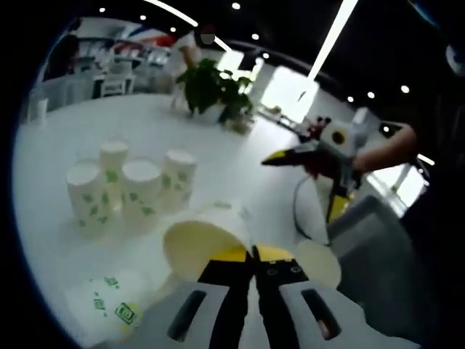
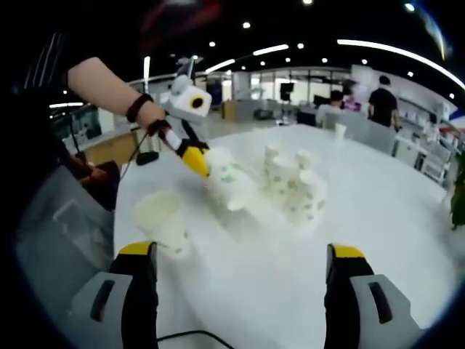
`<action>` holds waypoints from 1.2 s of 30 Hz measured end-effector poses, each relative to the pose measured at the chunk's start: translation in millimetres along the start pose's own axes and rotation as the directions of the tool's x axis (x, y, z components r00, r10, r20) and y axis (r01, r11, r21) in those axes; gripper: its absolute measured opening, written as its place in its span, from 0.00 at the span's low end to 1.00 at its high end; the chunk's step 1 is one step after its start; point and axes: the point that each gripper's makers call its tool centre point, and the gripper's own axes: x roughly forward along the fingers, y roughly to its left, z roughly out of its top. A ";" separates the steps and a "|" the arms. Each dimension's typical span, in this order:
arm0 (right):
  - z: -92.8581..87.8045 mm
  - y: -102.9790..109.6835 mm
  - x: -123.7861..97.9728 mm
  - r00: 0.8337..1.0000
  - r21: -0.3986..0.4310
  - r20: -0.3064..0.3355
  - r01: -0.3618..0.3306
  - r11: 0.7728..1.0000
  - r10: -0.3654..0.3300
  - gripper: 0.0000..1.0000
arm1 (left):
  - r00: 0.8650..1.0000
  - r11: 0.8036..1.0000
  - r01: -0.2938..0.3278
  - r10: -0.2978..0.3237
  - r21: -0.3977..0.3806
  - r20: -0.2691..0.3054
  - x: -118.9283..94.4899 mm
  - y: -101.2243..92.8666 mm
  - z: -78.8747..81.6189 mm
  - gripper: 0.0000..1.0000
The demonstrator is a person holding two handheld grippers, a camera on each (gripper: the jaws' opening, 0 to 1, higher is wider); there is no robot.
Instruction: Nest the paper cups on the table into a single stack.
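My left gripper (image 1: 253, 253) is shut on the rim of a white paper cup (image 1: 207, 240), which tilts with its mouth toward the camera. In the right gripper view that gripper (image 2: 195, 158) holds the cup (image 2: 231, 187) just above the white table (image 2: 378, 218). Several upside-down cups with green print (image 1: 131, 190) stand clustered beyond it, seen again as a cluster (image 2: 296, 182) at mid-table. One upright cup (image 2: 161, 218) stands alone near the table edge, its rim (image 1: 317, 262) beside my left jaws. My right gripper (image 2: 241, 249) is open and holds nothing; it hovers (image 1: 272, 158) off to the right.
A clear wrapper with green print (image 1: 109, 302) lies at the near left. A potted plant (image 1: 214, 87) stands on the table's far side. A grey seat (image 1: 378, 247) sits beside the table edge. People (image 2: 381, 98) stand in the background.
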 end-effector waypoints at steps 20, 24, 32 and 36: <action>25.7 19.7 -7.9 0.998 -0.063 0.047 -0.042 0.997 0.045 1.00 | 0.988 0.986 0.009 0.016 0.164 -0.151 -21.1 -49.1 24.7 0.00; 29.6 23.1 -10.2 0.997 -0.068 0.053 -0.045 0.997 0.049 1.00 | 0.980 0.978 0.000 0.041 0.208 -0.194 -23.3 -57.8 29.2 0.00; 35.5 31.0 -11.6 0.995 -0.078 0.079 -0.052 0.996 0.058 1.00 | 0.952 0.964 0.006 0.076 0.265 -0.297 -26.3 -78.1 28.6 0.00; 36.1 33.8 -11.7 0.994 -0.083 0.085 -0.058 0.995 0.065 1.00 | 0.938 0.961 0.010 0.088 0.277 -0.337 -27.9 -85.1 28.4 0.00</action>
